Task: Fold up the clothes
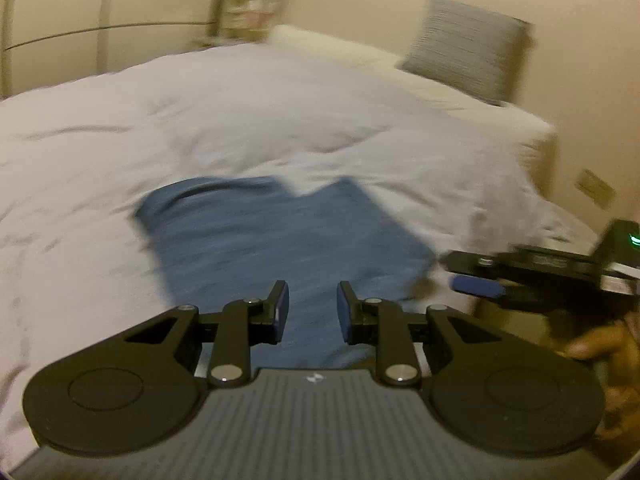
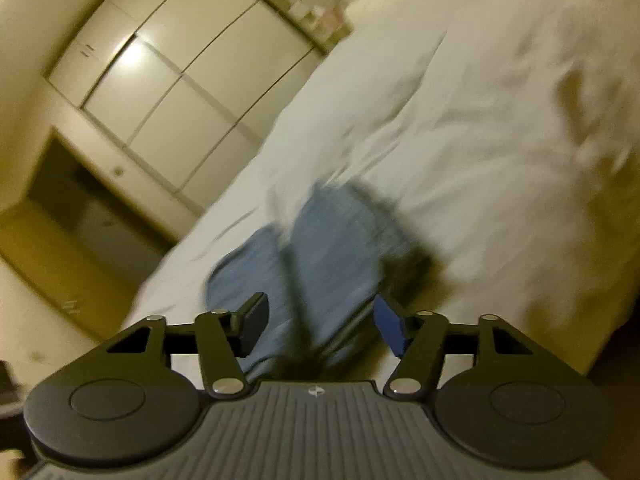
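A blue garment (image 1: pixel 280 232) lies spread flat on the white duvet (image 1: pixel 200 120), with a notch in its far edge. My left gripper (image 1: pixel 313 314) hovers over its near part, jaws a narrow gap apart with nothing between them. My right gripper (image 1: pixel 468 272) comes in from the right, turned on its side at the garment's right edge, and its blue pad (image 1: pixel 476 286) shows. In the tilted, blurred right wrist view the right gripper (image 2: pixel 322 324) stands open above the blue garment (image 2: pixel 332 248), gripping nothing that I can see.
A grey pillow (image 1: pixel 468 48) leans on the wall at the bed's head, behind white pillows (image 1: pixel 360 56). A shelf (image 1: pixel 244 4) stands beyond the bed. Cream wardrobe doors (image 2: pixel 180 72) line the far side. A hand (image 1: pixel 600 344) holds the right gripper.
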A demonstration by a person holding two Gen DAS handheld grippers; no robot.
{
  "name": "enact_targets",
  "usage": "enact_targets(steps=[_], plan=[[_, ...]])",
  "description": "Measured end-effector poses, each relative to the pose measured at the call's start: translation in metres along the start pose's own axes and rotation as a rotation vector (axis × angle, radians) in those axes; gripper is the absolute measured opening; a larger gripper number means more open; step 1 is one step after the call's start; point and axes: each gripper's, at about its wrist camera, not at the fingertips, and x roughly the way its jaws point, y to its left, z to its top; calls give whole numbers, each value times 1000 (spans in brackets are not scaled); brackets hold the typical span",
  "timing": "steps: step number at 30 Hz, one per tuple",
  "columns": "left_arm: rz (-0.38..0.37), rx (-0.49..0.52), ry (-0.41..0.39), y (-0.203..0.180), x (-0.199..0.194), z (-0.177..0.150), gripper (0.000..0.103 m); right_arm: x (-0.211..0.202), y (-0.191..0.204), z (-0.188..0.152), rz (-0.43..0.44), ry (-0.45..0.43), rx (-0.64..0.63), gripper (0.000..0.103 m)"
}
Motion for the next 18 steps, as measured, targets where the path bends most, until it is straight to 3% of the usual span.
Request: enact_targets(steps=[2,7,9,12,15,18], plan=[[64,-57,51,19,3,-6,21,13,0,-6,43,40,51,60],[89,-162,104,47,21,-24,21,42,4,-21,68,117,98,60],[80,-180,109,50,26,-27,21,53,14,-23,58,131,64,22],[46,-185,88,48,28,-22,21,51,42,-12,44,62,-82,13],[19,-154,41,36,31,-7,21,39,67,7,51,-48,-202,11],[-10,-114,-1,22,36,6,21,12,61,26,3,-168,-217,11]])
